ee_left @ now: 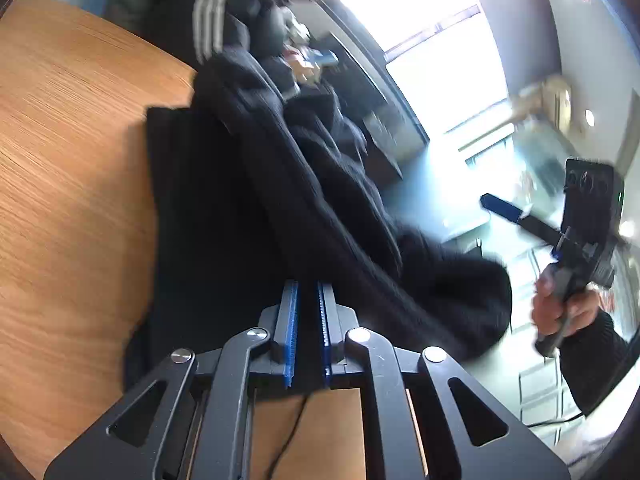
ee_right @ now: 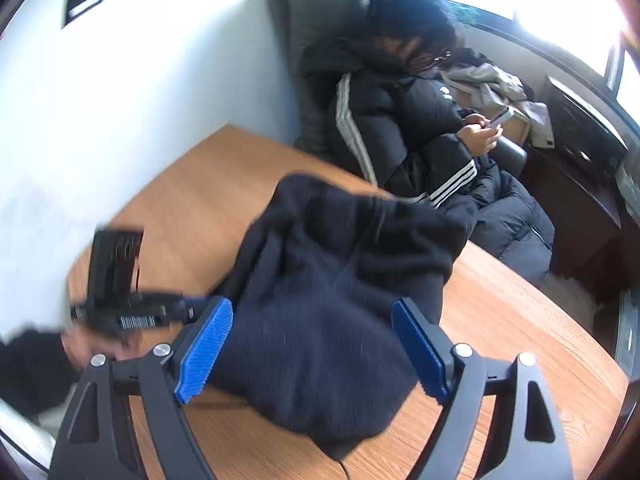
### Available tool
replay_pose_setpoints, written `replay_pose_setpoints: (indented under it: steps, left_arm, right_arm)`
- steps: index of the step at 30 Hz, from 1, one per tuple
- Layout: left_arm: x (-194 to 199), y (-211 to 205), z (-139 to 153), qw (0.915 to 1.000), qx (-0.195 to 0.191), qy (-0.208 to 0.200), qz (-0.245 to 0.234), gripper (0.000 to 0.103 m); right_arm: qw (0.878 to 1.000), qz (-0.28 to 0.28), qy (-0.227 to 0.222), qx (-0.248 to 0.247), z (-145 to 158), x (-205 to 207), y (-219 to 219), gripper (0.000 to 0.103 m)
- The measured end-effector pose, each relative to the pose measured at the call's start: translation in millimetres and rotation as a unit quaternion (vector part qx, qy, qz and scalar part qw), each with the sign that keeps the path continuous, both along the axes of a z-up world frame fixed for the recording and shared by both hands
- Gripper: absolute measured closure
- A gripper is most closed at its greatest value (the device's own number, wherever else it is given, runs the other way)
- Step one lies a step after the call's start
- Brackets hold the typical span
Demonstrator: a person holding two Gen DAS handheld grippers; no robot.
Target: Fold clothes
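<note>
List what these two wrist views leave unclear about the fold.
- Left wrist view: the left gripper is shut on the black sweater; which part it pinches is hidden between the pads.
- Right wrist view: motion blur smears the sweater's folds; the right gripper is open.

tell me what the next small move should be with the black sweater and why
Probably bring the open right gripper down to pinch the near edge of the black sweater. The left gripper is shut on the sweater's fabric and lifts one side, while the rest lies bunched on the wooden table. A second grip would let both hands spread it flat before folding.
</note>
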State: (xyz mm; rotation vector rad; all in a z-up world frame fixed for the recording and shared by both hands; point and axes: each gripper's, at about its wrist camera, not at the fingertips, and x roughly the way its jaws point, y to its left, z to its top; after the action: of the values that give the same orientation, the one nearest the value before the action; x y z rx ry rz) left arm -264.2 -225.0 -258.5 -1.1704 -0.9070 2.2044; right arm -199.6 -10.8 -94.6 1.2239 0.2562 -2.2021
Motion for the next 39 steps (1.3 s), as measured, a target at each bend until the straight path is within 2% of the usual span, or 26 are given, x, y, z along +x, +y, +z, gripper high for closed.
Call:
replay_pose_setpoints:
  steps: [1,2,3,5,9,11,13,16,18,20,21,22,23,24,25,28,31,34,37,39]
  left_arm:
    - [5,-1,5,0.9999,-0.006,-0.001,-0.010,0.083]
    - [32,-12,20,0.9998,-0.014,0.003,-0.014,0.073]
    - [57,-21,32,0.9996,-0.023,0.007,-0.015,0.068]
    - [81,-23,39,0.9991,-0.040,0.015,0.005,0.047]
    - [97,-20,30,0.9973,-0.046,0.048,0.030,0.042]
    - [95,-16,21,0.9957,-0.063,0.065,0.023,0.042]
    - [93,-12,16,0.9937,-0.079,0.079,0.013,0.041]
    - [49,5,-5,0.9921,-0.087,0.090,0.007,0.042]
    - [78,-13,9,0.9907,-0.086,0.104,0.017,0.043]
    - [68,-12,15,0.9893,-0.085,0.117,0.019,0.040]
    - [59,-8,10,0.9893,-0.095,0.109,0.017,0.039]
    - [48,-3,2,0.9894,-0.103,0.101,0.015,0.036]
    - [29,5,-15,0.9900,-0.109,0.089,0.014,0.040]
    - [29,6,-18,0.9892,-0.122,0.078,0.018,0.046]
    - [30,7,-22,0.9861,-0.147,0.075,0.024,0.064]
    - [33,4,-26,0.9854,-0.150,0.071,0.036,0.066]
    - [33,2,-29,0.9859,-0.148,0.065,0.041,0.069]
    - [34,-5,-35,0.9883,-0.129,0.061,0.053,0.076]
    - [36,-5,-41,0.9896,-0.118,0.062,0.054,0.077]
    - [41,-11,-37,0.9906,-0.110,0.064,0.051,0.079]
  right_arm:
    - [1.000,0.015,0.015,0.014,-10,11,0,0.016]
    - [0.999,0.030,0.030,0.029,-20,22,-1,0.016]
    - [0.996,0.048,0.053,0.054,-35,30,-4,0.016]
    - [0.988,0.090,0.089,0.094,-52,52,-22,0.016]
    - [0.962,0.181,0.141,0.146,-89,87,-50,0.017]
    - [0.951,0.197,0.179,0.159,-100,101,-52,0.017]
    - [0.946,0.173,0.209,0.177,-107,106,-53,0.016]
    - [0.926,0.122,0.275,0.228,-122,95,-65,0.017]
    - [0.922,0.120,0.281,0.237,-134,83,-76,0.016]
    - [0.918,0.129,0.272,0.258,-150,74,-87,0.022]
    - [0.920,0.129,0.264,0.260,-155,71,-89,0.029]
    - [0.928,0.120,0.248,0.252,-156,66,-87,0.049]
    - [0.939,0.101,0.234,0.230,-151,60,-83,0.061]
    - [0.950,0.080,0.219,0.208,-144,54,-78,0.068]
    - [0.960,0.059,0.203,0.185,-138,47,-74,0.074]
    - [0.971,0.023,0.190,0.145,-107,35,-67,0.079]
    - [0.975,0.005,0.183,0.127,-78,26,-72,0.079]
    - [0.975,0.006,0.185,0.121,-55,20,-93,0.079]
    - [0.973,0.030,0.182,0.139,-73,17,-124,0.079]
    - [0.974,0.040,0.150,0.165,-106,9,-137,0.078]
